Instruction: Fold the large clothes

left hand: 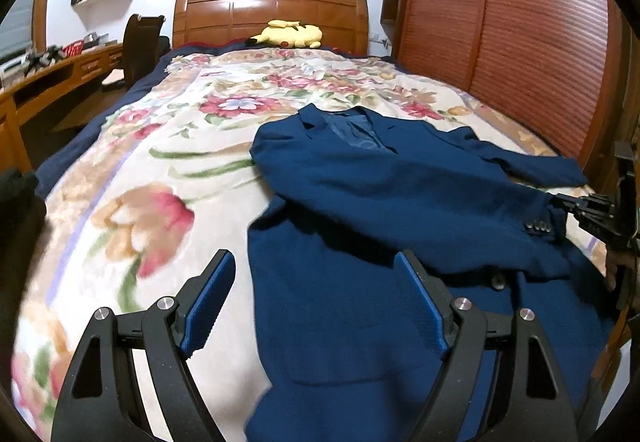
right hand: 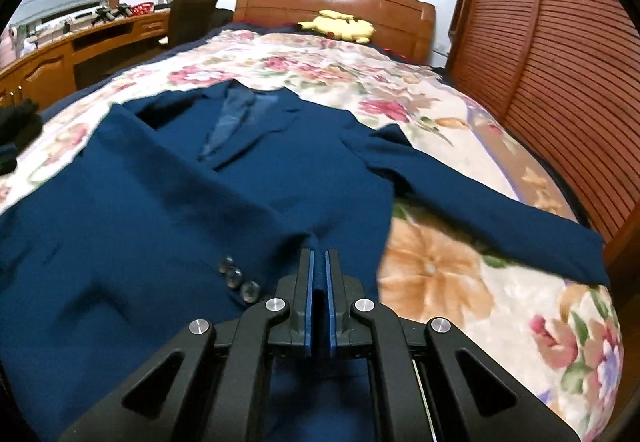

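Two grippers at work over one dark blue woollen suit jacket (right hand: 180, 201), which lies face up on the floral fleece bedspread (left hand: 160, 145), collar toward the carved wooden headboard (left hand: 272, 17).

We read the step as the sleeve fold. One sleeve is already laid across the jacket's chest, its three-button cuff (right hand: 238, 278) resting near the front edge. The other sleeve (right hand: 500, 217) lies stretched out over the bedspread toward the slatted wooden wardrobe (right hand: 560, 81), not yet folded.

Right gripper (right hand: 319, 262): jaws pressed together, with a ridge of blue cloth rising right at their tips; whether any fabric is actually pinched we cannot tell. In the left wrist view it sits at the cuff end of the crossed sleeve.

Left gripper (left hand: 316, 282): jaws wide apart, nothing between them, hovering above the jacket's lower body near its side edge.

Our judgement of the next move: settle the crossed sleeve flat, then take the outstretched sleeve by its cuff and bring it across the chest. That calls for a clean pinch of one layer only.

Yellow plush toy (left hand: 290, 34) by the headboard, well apart.
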`<action>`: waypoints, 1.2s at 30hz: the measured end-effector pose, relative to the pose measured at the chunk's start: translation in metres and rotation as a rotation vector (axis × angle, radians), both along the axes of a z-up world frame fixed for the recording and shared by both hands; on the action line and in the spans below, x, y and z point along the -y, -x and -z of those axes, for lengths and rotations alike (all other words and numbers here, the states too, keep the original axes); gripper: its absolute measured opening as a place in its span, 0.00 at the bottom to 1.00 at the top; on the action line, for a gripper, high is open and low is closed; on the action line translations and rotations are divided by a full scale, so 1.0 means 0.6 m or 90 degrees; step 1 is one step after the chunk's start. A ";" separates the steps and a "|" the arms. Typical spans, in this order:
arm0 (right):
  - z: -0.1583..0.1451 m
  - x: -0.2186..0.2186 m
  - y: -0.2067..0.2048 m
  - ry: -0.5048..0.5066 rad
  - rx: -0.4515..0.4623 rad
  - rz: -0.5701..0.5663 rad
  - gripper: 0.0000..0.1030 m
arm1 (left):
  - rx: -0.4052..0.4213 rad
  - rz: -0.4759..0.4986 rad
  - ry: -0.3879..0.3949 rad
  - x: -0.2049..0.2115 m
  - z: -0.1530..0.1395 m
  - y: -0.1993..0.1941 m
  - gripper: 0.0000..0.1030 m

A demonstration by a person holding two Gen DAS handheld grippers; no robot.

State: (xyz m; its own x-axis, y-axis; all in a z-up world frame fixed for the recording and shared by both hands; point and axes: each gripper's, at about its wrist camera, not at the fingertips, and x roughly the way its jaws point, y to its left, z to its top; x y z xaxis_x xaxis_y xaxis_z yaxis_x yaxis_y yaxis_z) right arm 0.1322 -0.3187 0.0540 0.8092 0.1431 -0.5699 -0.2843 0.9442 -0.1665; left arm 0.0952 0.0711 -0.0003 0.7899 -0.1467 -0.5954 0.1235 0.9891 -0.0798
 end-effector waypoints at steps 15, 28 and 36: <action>0.034 -0.001 -0.046 -0.057 -0.016 -0.055 0.05 | -0.072 -0.026 -0.014 -0.032 0.030 -0.220 0.77; 0.040 0.007 -0.038 -0.073 -0.014 -0.087 0.05 | -0.163 0.046 0.094 -0.017 0.052 -0.343 0.10; 0.027 0.014 -0.020 -0.064 0.005 -0.087 0.05 | -0.080 0.037 -0.034 0.056 -0.040 -0.365 0.07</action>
